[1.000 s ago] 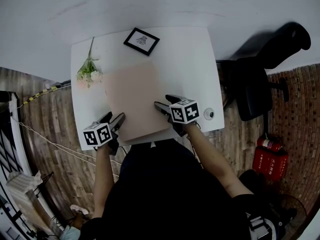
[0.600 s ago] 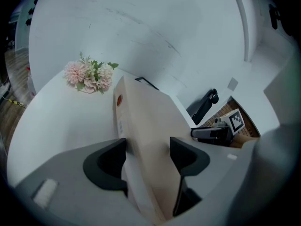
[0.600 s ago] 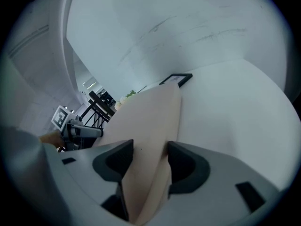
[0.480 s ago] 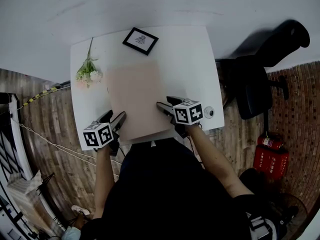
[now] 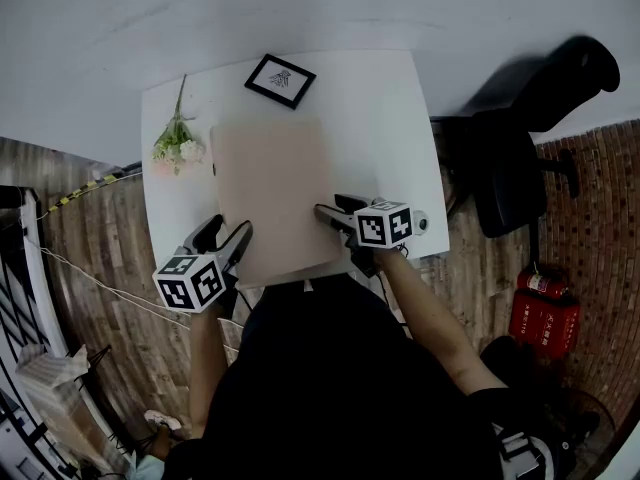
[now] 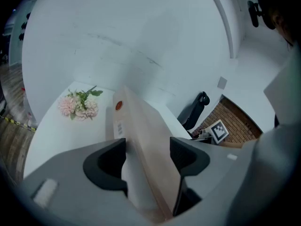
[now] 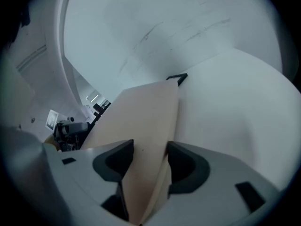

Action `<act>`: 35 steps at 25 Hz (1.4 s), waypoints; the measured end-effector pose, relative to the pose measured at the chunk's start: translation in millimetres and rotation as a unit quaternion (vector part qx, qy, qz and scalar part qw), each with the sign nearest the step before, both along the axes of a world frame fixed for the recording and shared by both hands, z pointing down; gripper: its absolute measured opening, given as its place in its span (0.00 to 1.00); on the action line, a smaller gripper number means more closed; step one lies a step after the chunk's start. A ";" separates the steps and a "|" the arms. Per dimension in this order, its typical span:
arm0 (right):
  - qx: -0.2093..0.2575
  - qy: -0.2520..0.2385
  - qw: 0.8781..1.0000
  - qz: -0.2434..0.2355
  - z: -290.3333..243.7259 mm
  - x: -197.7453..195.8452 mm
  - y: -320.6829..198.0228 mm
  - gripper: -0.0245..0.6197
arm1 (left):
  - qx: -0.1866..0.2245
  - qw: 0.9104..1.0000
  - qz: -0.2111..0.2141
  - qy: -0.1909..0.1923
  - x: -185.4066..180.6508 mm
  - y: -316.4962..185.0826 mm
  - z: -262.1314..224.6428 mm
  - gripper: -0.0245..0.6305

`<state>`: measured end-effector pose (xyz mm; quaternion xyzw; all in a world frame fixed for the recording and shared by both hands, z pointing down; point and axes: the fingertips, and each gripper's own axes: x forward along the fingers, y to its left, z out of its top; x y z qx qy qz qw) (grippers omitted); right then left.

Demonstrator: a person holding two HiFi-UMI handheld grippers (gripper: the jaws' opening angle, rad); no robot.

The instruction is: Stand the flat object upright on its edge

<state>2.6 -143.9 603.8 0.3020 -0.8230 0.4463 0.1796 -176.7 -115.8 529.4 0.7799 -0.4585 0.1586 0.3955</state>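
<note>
Now our left gripper [image 5: 228, 234] and right gripper [image 5: 331, 206], just closing, clamp the board's [image 5: 270, 178] opposite edges; its far edge's contact with the table [image 5: 385, 103] is unclear.

Pale beige flat board [image 5: 270, 183], tilted, near end raised off white table [image 5: 380, 98]

White table [image 5: 380, 118] carries flowers [image 5: 177, 146] and framed picture [image 5: 281, 80].

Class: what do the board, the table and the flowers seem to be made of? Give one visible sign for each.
Board: probably cardboard or thin wood, matte beige-pink; even colour, no shine, stays straight while tilted.
Table: white laminate or painted board; smooth, plain surface.
Flowers: pink blooms on green stems, possibly fabric or plastic; too small to tell.
</note>
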 end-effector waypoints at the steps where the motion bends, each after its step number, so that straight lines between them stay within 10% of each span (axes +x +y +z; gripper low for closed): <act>1: -0.003 -0.007 1.000 0.002 1.1 0.1 1.4 0.40 | 0.007 1.000 0.005 -0.005 2.1 -0.8 -5.7 0.50; 35: -0.023 -0.120 0.992 0.041 10.8 32.2 4.1 0.38 | 0.124 0.987 0.104 -0.006 82.0 -2.5 -85.3 0.49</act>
